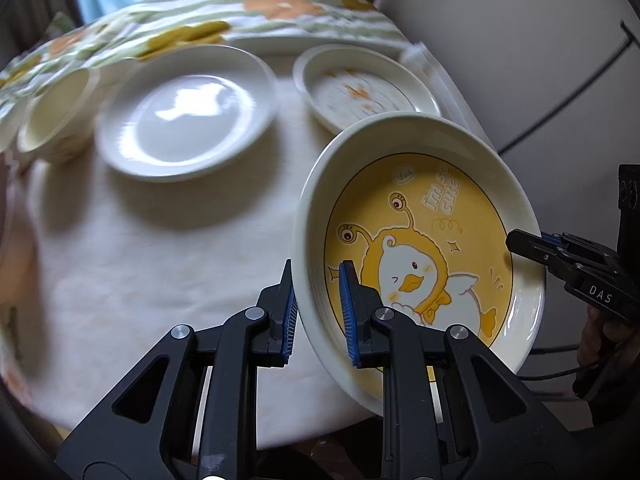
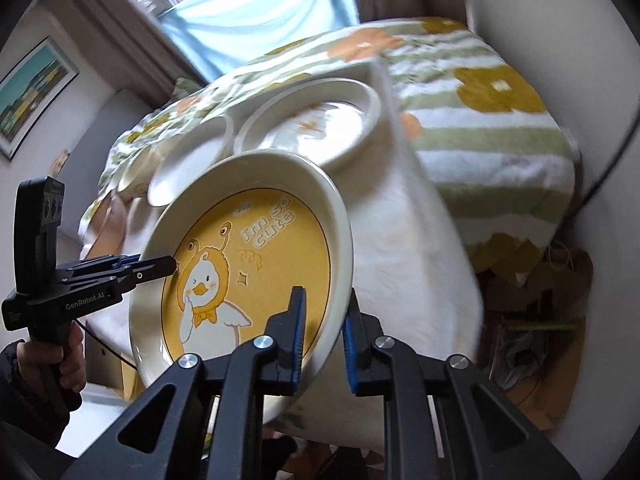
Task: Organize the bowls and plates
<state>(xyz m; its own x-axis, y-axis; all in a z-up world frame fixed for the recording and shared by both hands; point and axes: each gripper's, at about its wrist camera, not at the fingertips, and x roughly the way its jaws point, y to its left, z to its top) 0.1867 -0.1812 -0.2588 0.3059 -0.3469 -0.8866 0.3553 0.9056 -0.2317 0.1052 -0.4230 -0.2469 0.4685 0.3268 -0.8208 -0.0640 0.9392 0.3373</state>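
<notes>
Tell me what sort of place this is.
Probably a room in a home, perhaps a living room or bedroom. A curtained window, a framed picture on the wall and a flower-patterned blanket beside the white table of dishes point to that.

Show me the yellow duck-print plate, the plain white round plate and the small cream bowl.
yellow duck-print plate (image 1: 420, 248), left wrist view, on its yellow centre.
plain white round plate (image 1: 188, 116), left wrist view, on its glossy flat middle.
small cream bowl (image 1: 56, 114), left wrist view, on its inside wall.
</notes>
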